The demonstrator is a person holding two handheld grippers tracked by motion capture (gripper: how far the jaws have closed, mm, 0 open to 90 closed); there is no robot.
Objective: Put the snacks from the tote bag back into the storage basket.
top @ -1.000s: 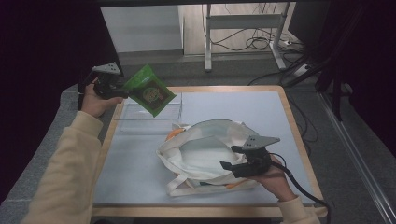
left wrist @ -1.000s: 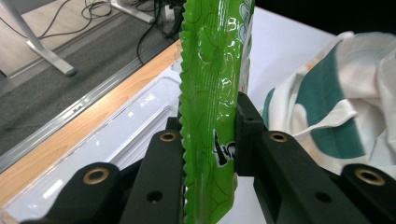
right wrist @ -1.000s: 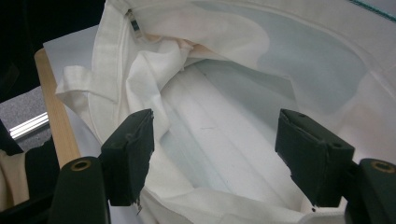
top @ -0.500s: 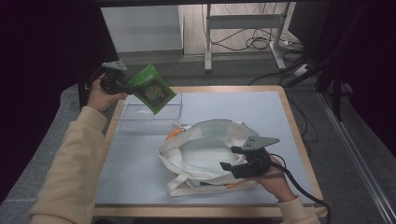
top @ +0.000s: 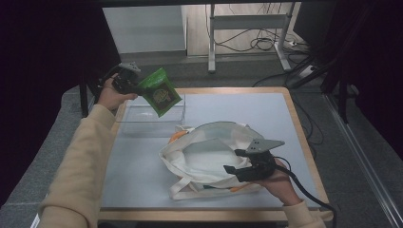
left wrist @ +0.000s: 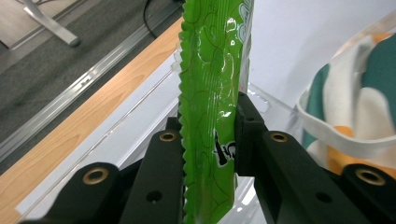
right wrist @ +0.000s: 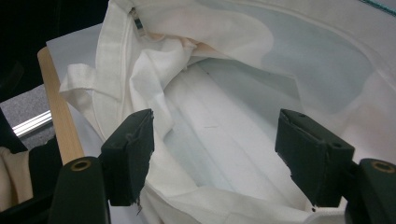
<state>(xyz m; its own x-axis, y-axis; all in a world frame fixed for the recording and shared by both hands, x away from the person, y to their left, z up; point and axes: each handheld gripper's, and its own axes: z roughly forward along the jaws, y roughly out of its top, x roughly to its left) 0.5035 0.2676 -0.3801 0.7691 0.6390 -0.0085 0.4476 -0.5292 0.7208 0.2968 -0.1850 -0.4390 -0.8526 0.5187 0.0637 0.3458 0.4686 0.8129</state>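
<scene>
Grey-topped and wood-edged, the tabletop (top: 142, 161) sits in front of me with dark floor and loose cables beyond its far side. My left tool (top: 130, 84) is up at the far left corner, clenched on the green snack packet (top: 161, 91), and from the left gripper view I see both black jaws pressing flat on the packet (left wrist: 210, 116), which stands on edge between them. It hangs in the air over the clear plastic box (top: 147, 115), an open tray lying along the far left part of the tabletop, just beside the bag. The packet touches nothing but the jaws. My right tool (top: 237, 161) rests at the near right, at the mouth of the white tote bag (top: 204, 156), which lies in the middle of the surface with its handles trailing toward the near edge. In the right gripper view the jaws stand wide, released, one at the bag's rim (right wrist: 140, 84) and the other inside against the pale lining.
</scene>
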